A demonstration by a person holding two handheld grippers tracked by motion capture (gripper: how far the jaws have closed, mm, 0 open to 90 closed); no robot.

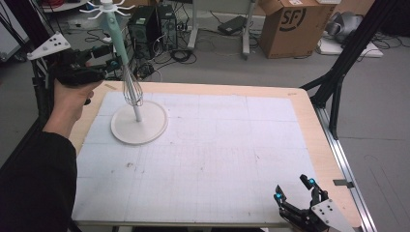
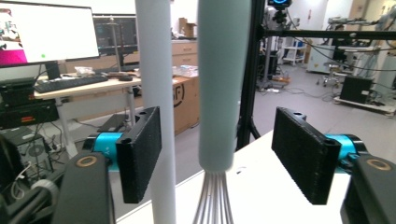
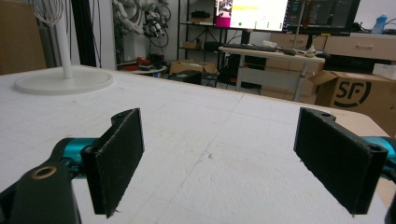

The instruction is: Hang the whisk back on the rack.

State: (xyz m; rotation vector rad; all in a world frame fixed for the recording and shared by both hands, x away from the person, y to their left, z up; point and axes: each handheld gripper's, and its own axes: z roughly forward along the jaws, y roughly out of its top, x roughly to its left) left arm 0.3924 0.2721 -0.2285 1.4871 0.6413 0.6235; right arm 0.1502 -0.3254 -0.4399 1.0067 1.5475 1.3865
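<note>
A whisk with a pale green handle point(image 1: 118, 41) and steel wires point(image 1: 132, 89) hangs on a white hook stand point(image 1: 140, 126) at the table's far left. My left gripper point(image 1: 110, 57) is raised beside the handle, held in a hand. In the left gripper view it point(image 2: 222, 151) is open, with the whisk handle point(image 2: 220, 84) between the jaws and touching neither pad. The stand's pole point(image 2: 156, 93) runs just inside the left pad point(image 2: 140, 149). My right gripper point(image 1: 294, 189) rests open at the table's near right corner, and nothing is between its jaws point(image 3: 219, 158).
A white gridded mat point(image 1: 208, 154) covers the wooden table. Beyond the far edge are computer towers point(image 1: 150, 26), a cardboard box point(image 1: 292, 24) and cables on the floor. A black tripod leg point(image 1: 338, 72) stands off the far right corner.
</note>
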